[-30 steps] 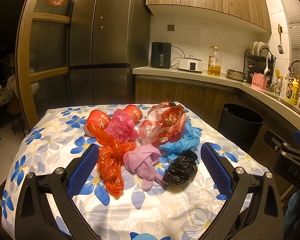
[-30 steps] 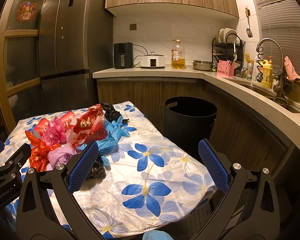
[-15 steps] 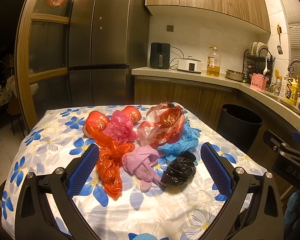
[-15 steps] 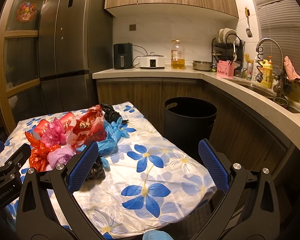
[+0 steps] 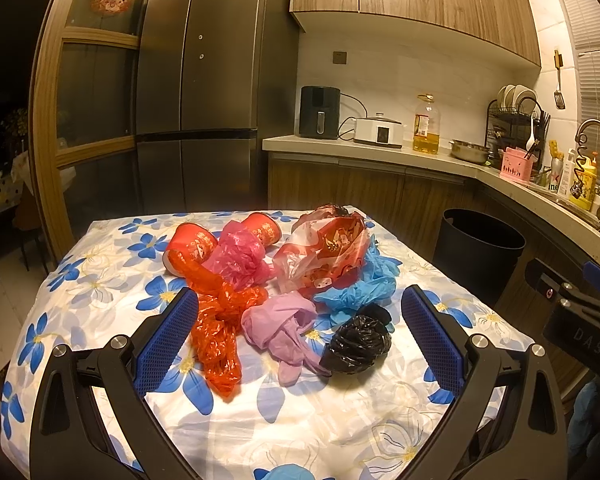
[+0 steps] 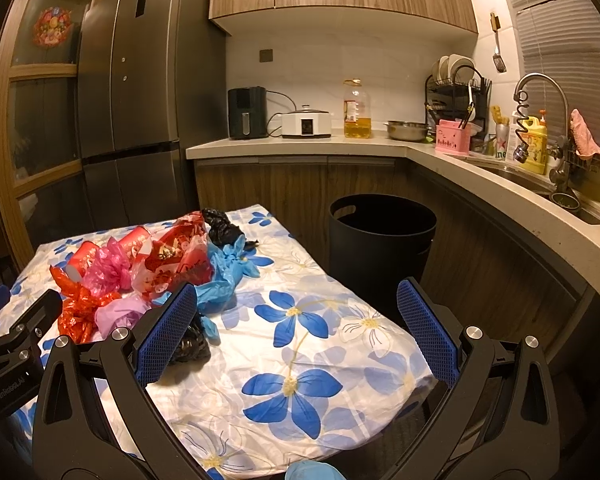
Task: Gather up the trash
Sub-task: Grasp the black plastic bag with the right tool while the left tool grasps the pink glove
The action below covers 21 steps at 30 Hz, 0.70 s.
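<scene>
Hovering claws, trash heaped on the worktop

Hovering above the floral-clothed worktop [image 5: 100, 280], the left claw [image 5: 300, 332] has its blue pads spread wide, holding nothing. Between them in the left wrist view lie a red bag [image 5: 216, 324], a lilac bag [image 5: 280, 324] and a crumpled black bag [image 5: 356, 346], all touching in one heap. Behind sit a pink bag [image 5: 240, 256], two red cups [image 5: 190, 240], a printed red-and-clear bag [image 5: 328, 252] and a blue bag [image 5: 364, 284]. The right claw [image 6: 296, 332] is likewise spread and empty, over bare cloth beside the heap. A black bin [image 6: 380, 240] stands on the floor just beyond the worktop's far corner.
</scene>
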Each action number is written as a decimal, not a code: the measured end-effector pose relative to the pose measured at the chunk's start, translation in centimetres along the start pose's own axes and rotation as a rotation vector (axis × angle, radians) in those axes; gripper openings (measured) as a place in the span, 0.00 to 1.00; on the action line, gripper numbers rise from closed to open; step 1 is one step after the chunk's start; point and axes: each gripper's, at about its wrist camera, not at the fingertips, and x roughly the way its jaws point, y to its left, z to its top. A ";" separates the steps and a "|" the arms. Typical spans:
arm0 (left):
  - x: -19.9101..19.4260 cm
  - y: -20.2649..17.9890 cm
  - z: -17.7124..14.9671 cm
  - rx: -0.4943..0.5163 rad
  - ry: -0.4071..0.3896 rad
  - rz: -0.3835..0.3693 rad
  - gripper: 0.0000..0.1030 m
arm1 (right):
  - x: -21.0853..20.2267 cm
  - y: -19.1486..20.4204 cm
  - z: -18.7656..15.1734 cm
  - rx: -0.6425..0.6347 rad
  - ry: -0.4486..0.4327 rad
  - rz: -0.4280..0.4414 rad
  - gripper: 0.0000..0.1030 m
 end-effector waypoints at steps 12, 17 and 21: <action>3.0 2.1 -3.9 -0.021 0.044 0.031 0.95 | 3.9 0.5 -2.4 -0.002 0.010 0.120 0.96; 4.1 3.7 -4.9 -0.054 0.048 0.080 0.90 | 7.6 2.8 -4.8 -0.025 0.077 0.245 0.87; 4.9 4.6 -5.5 -0.067 0.040 0.099 0.88 | 10.1 5.1 -6.4 -0.041 0.120 0.336 0.82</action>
